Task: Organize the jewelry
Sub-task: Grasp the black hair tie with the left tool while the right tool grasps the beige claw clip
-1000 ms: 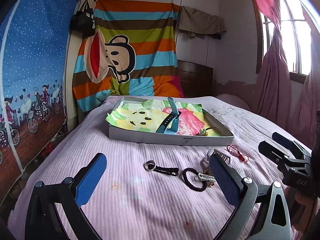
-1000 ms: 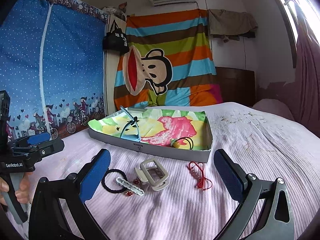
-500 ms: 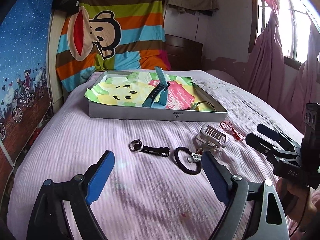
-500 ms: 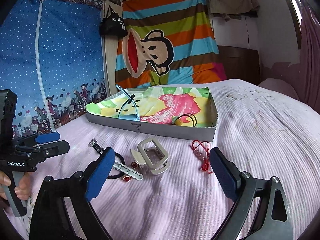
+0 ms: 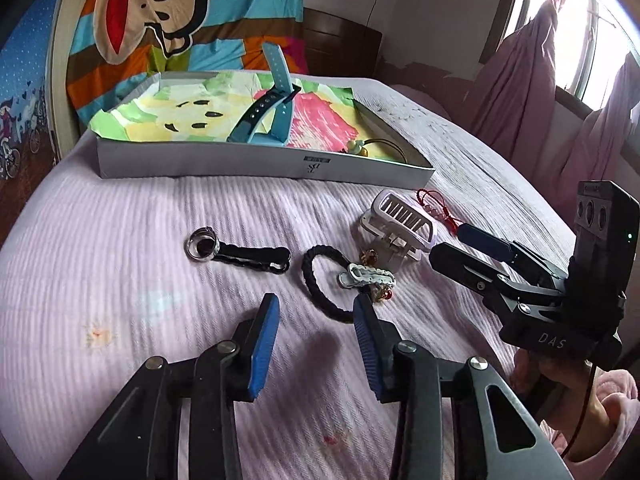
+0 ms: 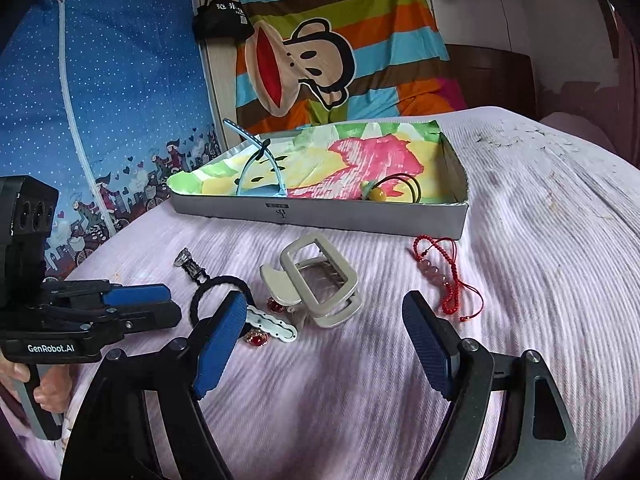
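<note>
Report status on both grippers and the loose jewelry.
Left hand-held gripper open over black hair tie. Right hand-held gripper open, empty. Tray path clear.

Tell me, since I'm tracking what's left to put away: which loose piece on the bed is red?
The red beaded string bracelet, lying nearest the tray's right corner. The hair tie is black, the claw clip pale.

A home bedroom: a bed with pink cover, curtained window, cartoon monkey blanket hung behind.
</note>
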Demonstrator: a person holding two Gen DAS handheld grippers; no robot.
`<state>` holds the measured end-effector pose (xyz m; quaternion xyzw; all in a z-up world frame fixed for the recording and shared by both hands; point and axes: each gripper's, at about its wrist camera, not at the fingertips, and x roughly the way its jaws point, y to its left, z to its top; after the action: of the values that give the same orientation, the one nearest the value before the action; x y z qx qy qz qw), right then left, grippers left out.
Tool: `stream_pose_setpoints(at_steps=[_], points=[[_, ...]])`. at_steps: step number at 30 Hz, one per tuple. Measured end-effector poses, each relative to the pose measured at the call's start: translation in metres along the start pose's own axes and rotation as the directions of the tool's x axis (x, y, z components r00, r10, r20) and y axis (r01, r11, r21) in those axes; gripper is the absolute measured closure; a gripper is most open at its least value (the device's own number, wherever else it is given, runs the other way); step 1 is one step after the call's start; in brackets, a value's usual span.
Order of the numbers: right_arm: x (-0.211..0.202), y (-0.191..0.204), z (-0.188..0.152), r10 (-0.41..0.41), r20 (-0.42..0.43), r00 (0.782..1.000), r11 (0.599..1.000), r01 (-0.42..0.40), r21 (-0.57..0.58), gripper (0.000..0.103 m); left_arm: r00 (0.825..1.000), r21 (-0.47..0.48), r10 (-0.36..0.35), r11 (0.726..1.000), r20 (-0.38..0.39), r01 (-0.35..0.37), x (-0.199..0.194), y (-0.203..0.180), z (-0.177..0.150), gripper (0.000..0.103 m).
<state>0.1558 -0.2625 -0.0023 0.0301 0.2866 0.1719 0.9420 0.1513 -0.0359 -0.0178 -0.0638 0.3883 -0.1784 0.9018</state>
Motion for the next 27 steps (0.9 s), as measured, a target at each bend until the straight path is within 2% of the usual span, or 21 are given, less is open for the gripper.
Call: stream_pose_setpoints(at_steps=[7, 10, 15, 17, 20, 25, 27], points=[[0.025, -0.001, -0.001, 0.025, -0.041, 0.999, 0.999, -0.024, 0.03, 0.034, 0.999, -0.055, 0.006, 0.998, -0.049, -0.009, 0.012, 0.007, 0.003, 0.074], [0.032, 0.001, -0.001, 0.042, -0.054, 0.998, 0.998, -0.04, 0.038, 0.042, 0.998, -0.061, 0.01, 0.998, -0.059, -0.014, 0.015, 0.007, 0.004, 0.075], [0.039, 0.0, 0.001, 0.063, -0.05, 0.997, 0.997, -0.06, 0.054, 0.044, 0.997, -0.052, 0.001, 0.999, -0.083, -0.005, 0.021, 0.005, 0.007, 0.091], [0.042, 0.001, 0.001, 0.068, -0.055, 0.996, 0.996, -0.065, 0.059, 0.044, 0.996, -0.047, 0.002, 0.999, -0.089, -0.007, 0.022, 0.004, 0.007, 0.091], [0.045, 0.0, 0.001, 0.081, -0.057, 0.995, 0.995, -0.078, 0.067, 0.046, 0.996, -0.035, 0.002, 0.999, -0.088, -0.005, 0.021, 0.002, 0.008, 0.096], [0.046, 0.0, 0.003, 0.095, -0.042, 0.995, 0.993, -0.092, 0.068, 0.059, 0.997, -0.003, 0.037, 0.999, -0.061, -0.037, 0.016, -0.005, 0.008, 0.097], [0.045, -0.001, 0.002, 0.093, -0.038, 0.995, 0.994, -0.091, 0.065, 0.059, 0.998, 0.004, 0.044, 0.999, -0.043, -0.044, 0.012, -0.008, 0.009, 0.097]])
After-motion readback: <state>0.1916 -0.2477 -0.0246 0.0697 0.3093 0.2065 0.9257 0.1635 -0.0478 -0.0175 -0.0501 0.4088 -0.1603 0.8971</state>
